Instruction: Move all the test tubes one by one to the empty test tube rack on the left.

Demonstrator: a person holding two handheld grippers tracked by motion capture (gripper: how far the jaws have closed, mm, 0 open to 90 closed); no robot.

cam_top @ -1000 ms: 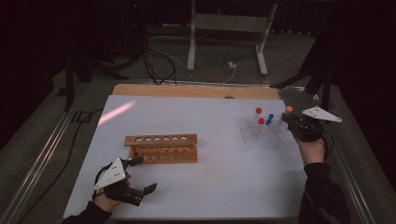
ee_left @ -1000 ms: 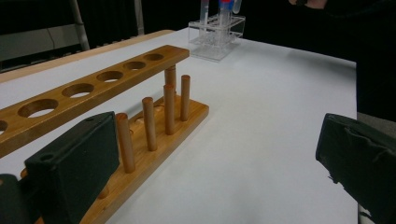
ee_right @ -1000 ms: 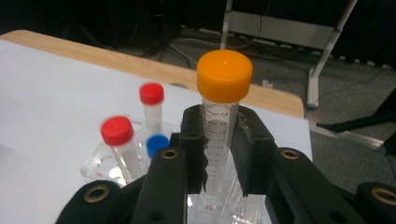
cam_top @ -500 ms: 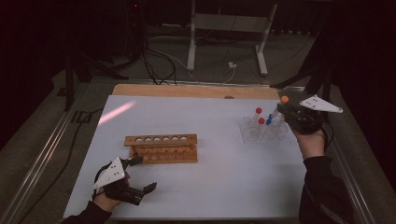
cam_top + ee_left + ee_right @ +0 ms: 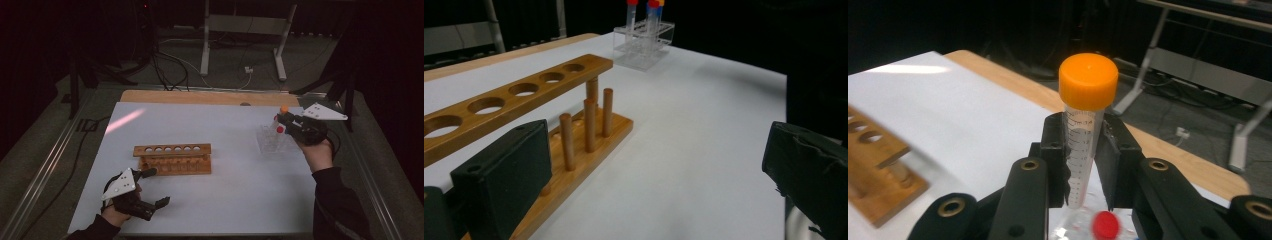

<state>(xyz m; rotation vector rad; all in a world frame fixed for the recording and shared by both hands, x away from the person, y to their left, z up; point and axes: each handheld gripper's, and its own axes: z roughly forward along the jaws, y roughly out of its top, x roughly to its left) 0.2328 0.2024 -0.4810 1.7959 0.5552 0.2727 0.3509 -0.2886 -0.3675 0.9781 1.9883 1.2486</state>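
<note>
holding orange-capped tube | clear rack: red-capped tube | wooden rack: empty

A white table carries a wooden rack and a clear rack.

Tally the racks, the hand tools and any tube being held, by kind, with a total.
Wooden rack: 1
Clear plastic rack: 1
Tools: 2 (left tool, right tool)
Orange-capped tube, held in the right tool: 1
Total: 5
</note>
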